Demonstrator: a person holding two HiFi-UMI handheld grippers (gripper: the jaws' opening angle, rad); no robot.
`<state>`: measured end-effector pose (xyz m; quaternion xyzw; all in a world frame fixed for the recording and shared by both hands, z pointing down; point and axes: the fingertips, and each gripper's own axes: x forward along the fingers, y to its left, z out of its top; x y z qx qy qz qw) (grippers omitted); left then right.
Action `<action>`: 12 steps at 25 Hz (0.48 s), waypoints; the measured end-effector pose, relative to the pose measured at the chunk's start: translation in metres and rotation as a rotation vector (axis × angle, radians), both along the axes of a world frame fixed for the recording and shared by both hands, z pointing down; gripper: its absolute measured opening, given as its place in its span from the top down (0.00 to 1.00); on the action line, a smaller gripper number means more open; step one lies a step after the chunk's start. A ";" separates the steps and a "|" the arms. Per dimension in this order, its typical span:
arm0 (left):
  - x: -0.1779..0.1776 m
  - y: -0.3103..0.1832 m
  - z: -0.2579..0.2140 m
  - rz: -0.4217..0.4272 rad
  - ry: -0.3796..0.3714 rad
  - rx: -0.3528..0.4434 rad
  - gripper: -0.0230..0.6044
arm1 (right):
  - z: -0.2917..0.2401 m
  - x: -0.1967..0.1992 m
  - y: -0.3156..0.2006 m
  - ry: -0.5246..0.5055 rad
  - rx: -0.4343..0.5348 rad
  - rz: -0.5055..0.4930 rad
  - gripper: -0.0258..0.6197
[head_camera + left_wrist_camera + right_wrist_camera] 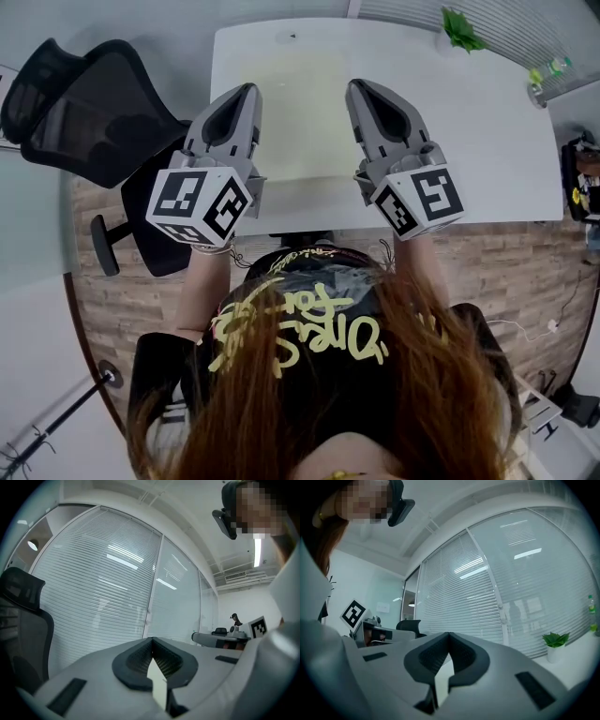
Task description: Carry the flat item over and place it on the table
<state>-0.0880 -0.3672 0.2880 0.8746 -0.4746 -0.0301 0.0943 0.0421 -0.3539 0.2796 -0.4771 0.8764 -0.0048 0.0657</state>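
Observation:
A thin, pale yellowish flat sheet [302, 112] is stretched between my two grippers, over the near middle of the white table [487, 141]. My left gripper [247, 92] is shut on the sheet's left edge and my right gripper [357, 89] on its right edge. In the left gripper view the sheet [158, 686] shows as a pale sliver pinched between the dark pads of the left gripper [152, 641]. The right gripper view shows the same sliver [440, 681] inside the right gripper [449, 635]. How high the sheet is above the table I cannot tell.
A black mesh office chair [84, 108] stands left of the table. A small green plant [461, 30] and a bottle [548, 73] sit at the table's far right. Window blinds [108, 583] run behind the table. Wood floor [525, 272] lies in front.

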 end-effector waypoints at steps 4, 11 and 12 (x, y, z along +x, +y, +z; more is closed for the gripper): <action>-0.002 0.000 0.001 -0.006 -0.005 -0.001 0.97 | 0.003 -0.001 0.000 -0.012 -0.016 0.000 0.96; -0.001 0.000 0.002 -0.007 -0.006 -0.003 0.97 | 0.004 -0.004 0.000 -0.006 -0.021 -0.002 0.96; -0.001 0.000 0.002 -0.007 -0.005 -0.003 0.97 | 0.004 -0.004 0.000 -0.005 -0.020 -0.002 0.96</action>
